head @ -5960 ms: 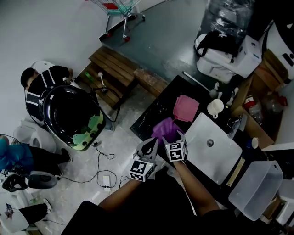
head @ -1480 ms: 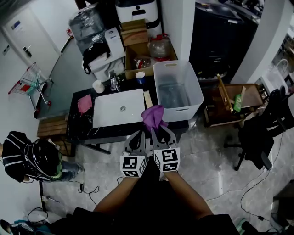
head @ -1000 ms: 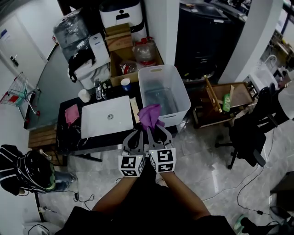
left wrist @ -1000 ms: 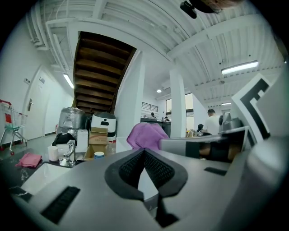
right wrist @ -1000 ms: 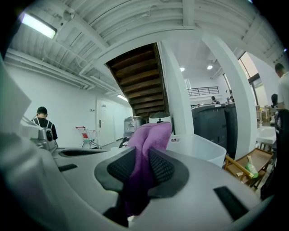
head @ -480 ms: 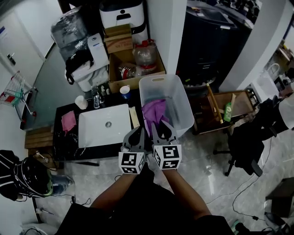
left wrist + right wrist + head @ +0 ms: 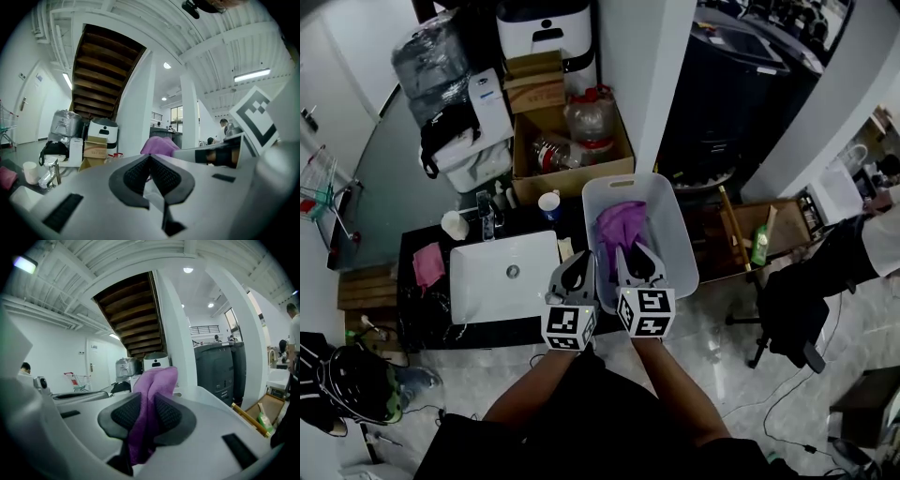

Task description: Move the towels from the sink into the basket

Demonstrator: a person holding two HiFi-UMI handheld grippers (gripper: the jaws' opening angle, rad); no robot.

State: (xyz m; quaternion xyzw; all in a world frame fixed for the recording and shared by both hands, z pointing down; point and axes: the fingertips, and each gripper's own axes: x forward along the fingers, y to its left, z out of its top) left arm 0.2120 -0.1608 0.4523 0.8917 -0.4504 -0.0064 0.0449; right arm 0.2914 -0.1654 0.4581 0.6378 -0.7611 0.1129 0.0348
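My right gripper [image 7: 639, 259] is shut on a purple towel [image 7: 620, 223], which hangs over the inside of the white plastic basket [image 7: 682, 246]. In the right gripper view the purple towel [image 7: 154, 380] is pinched between the right gripper's [image 7: 146, 405] dark pads. My left gripper [image 7: 576, 274] sits close beside it at the basket's left rim, jaws shut with nothing between them. From the left gripper [image 7: 149, 158] view, the purple towel [image 7: 159, 145] shows just behind the tips. The white sink [image 7: 487, 291] lies to the left, and a pink towel [image 7: 427, 265] rests on the black counter beside it.
A cardboard box [image 7: 567, 141] with bottles stands behind the basket. A white cup [image 7: 547, 202] and small bottles sit at the counter's back edge. A black office chair [image 7: 787, 300] is to the right, and a wooden crate [image 7: 750, 234] is next to the basket.
Both grippers have carried the purple towel to the right, from the sink's front corner to over the basket. The pink towel has stayed on the counter.
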